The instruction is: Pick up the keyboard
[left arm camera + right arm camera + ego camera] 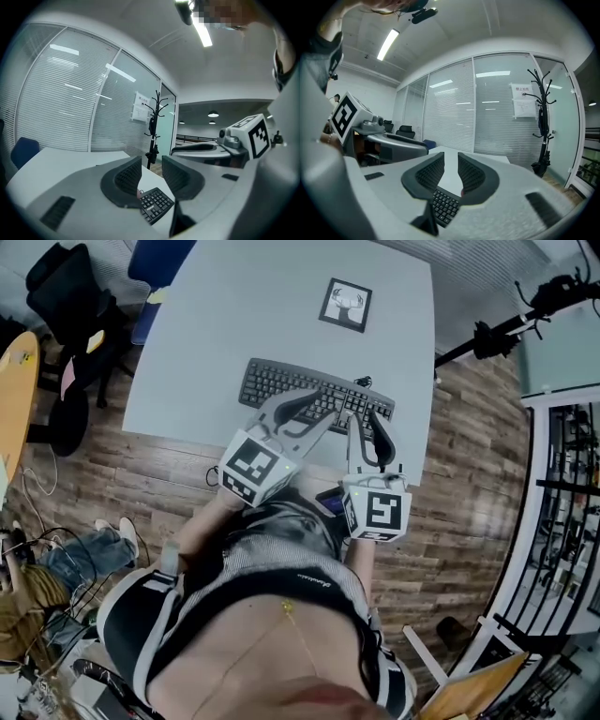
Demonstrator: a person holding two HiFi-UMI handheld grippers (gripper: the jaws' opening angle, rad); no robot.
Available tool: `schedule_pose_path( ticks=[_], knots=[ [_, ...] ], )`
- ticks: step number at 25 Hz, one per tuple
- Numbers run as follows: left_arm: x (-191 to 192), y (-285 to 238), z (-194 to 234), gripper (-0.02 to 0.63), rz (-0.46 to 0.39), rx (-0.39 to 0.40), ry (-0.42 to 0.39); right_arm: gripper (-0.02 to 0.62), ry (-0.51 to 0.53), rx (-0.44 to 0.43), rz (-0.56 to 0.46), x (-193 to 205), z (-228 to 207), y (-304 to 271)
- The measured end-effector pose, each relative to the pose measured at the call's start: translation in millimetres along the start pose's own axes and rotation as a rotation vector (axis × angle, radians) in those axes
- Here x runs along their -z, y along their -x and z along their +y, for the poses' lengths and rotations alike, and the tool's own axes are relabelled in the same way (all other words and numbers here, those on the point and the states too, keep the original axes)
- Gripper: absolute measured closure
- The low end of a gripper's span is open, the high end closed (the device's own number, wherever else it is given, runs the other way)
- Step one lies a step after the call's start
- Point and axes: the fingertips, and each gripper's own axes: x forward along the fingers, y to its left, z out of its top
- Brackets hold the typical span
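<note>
Both hand-held grippers reach forward from the person's waist, close to level and side by side, over the near edge of the table [187,343]. The left gripper [326,406] angles inward toward its neighbour, while the right gripper [366,415] points almost straight ahead. The left gripper's jaws stand apart with nothing between their ribbed pads. The right gripper's jaws leave a narrower gap, also empty.

The keyboard [300,385] lies flat, keys up, just ahead of and below both sets of tips; whether they touch it I cannot tell. Its long axis runs crosswise to the way the grippers point, with its right end slightly nearer the person. Each gripper view shows part of it under the jaws.
</note>
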Motion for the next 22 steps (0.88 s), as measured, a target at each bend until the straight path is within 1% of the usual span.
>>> schedule_pose_path(
  ticks=[6,13,18,20,22],
  knots=[
    [1.0,-8.8,20.1,0.479,0.005,0.019,-0.003,0.503,0.001,0.014,0.013,0.2,-3.9,-21.0],
    [-1.6,-6.7,35.3,0.479,0.002,0.036,-0.013,0.503,-0.007,0.037,0.023,7.5,-0.6,-32.0],
    [-1.0,0.4,43.6,0.479,-0.016,0.011,-0.028,0.503,-0.001,0.038,0.028,6.9,2.3,-33.4],
    [2.7,1.3,45.4,0.479,-0.007,0.0,-0.031,0.503,-0.001,0.035,0.028,8.5,2.3,-35.1],
    [5.1,1.7,46.7,0.479,0.003,-0.016,-0.052,0.503,0.002,0.025,0.029,9.5,2.3,-38.0]
  ],
)
